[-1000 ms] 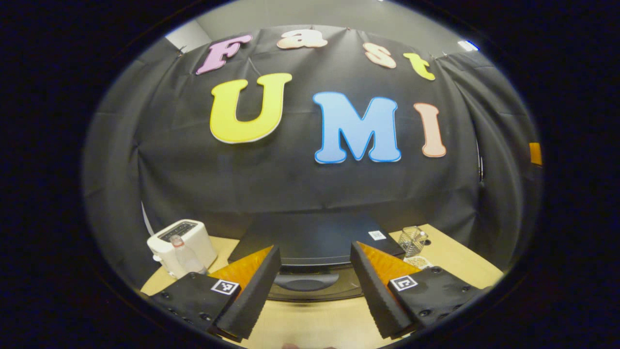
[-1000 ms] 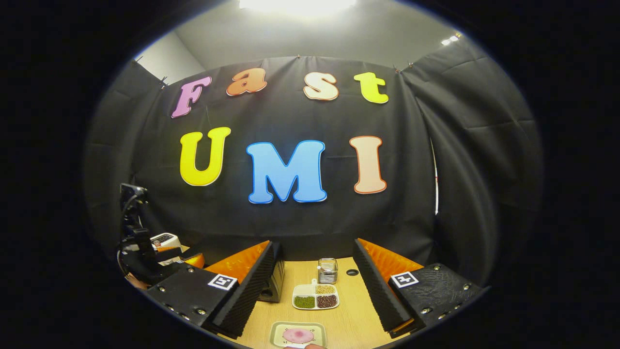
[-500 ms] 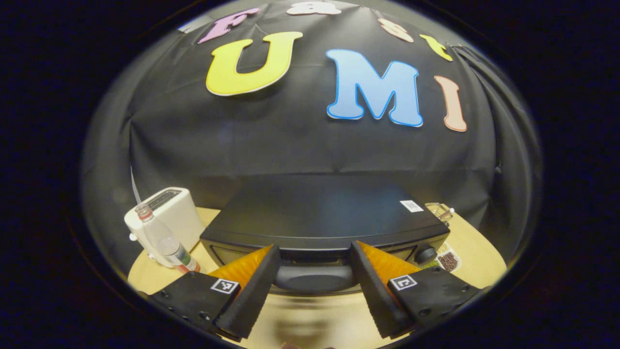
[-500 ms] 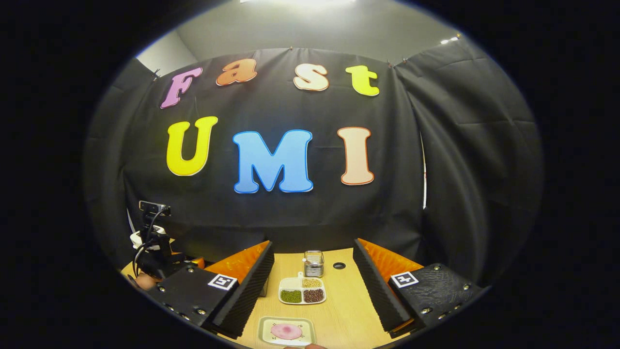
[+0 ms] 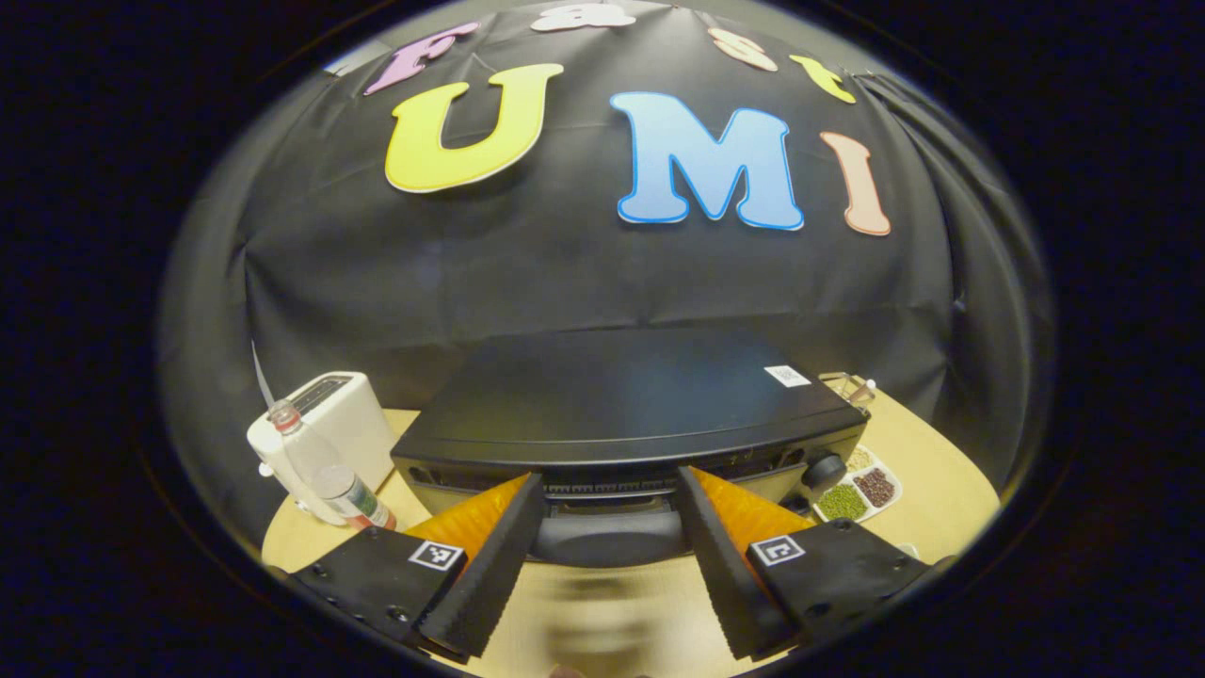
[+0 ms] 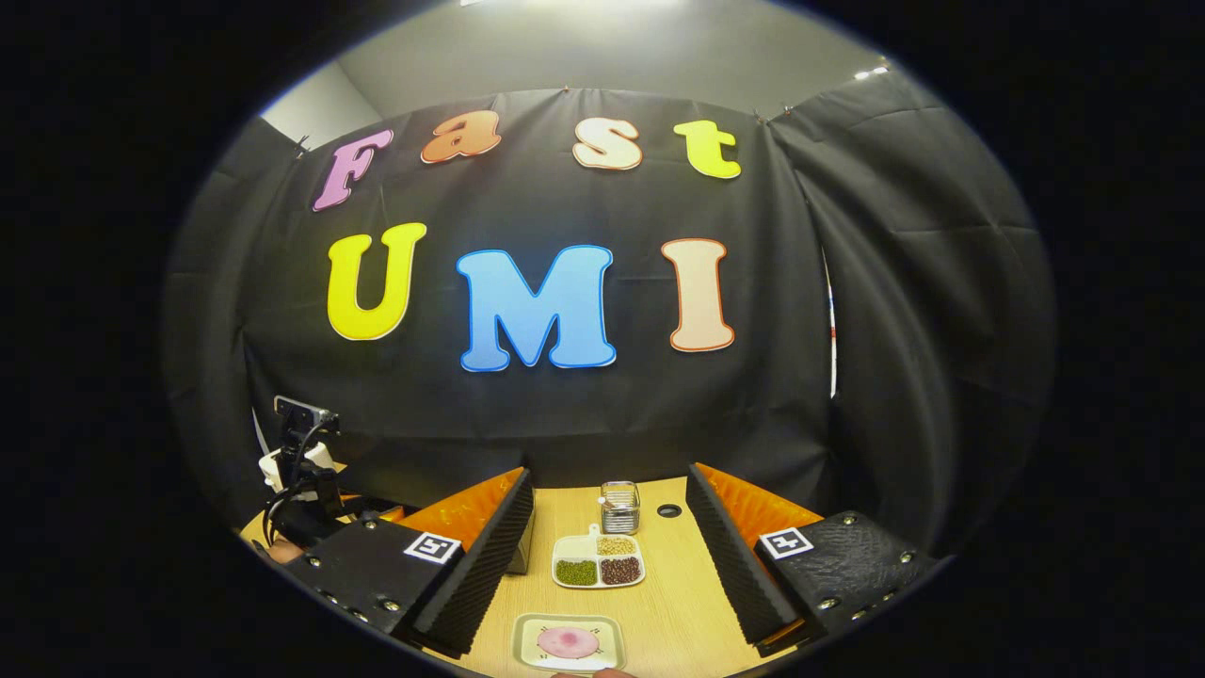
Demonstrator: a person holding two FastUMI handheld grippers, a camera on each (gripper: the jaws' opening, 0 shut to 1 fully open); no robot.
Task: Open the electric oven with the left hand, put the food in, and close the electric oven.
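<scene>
Since a second ago the left gripper [image 5: 602, 565] has dropped toward the electric oven [image 5: 629, 414], so the black top of the oven now spreads wide across the left gripper view, and over the last half second a narrow band of vents has come into sight under the front edge. The oven sits on the wooden table [image 5: 927, 480], against the black cloth wall. Its dark rounded door handle [image 5: 607, 539] lies directly between the two spread fingers of the left gripper, which stand apart on either side of it; whether either pad actually touches the handle is hard to tell, since the table just below is blurred. A round knob [image 5: 824, 469] sits at the oven's right front corner.

Left of the oven stand a white toaster [image 5: 325, 438] and, just in front of it, a clear plastic bottle [image 5: 325, 471]. To the oven's right lies a white divided dish [image 5: 861, 490] with green and dark beans, and behind that a small glass container [image 5: 850, 386].

In the right gripper view the right gripper [image 6: 612, 574] hangs with its fingers wide apart and nothing between them. Below it, on the table [image 6: 678, 603], a small plate [image 6: 568, 643] carries the pink food [image 6: 568, 642]. Beyond it lies the divided dish [image 6: 599, 565], and then a small glass jar [image 6: 620, 507]. At the left edge of this view the other gripper's dark body [image 6: 301, 471] shows, with cables, by the oven.
</scene>
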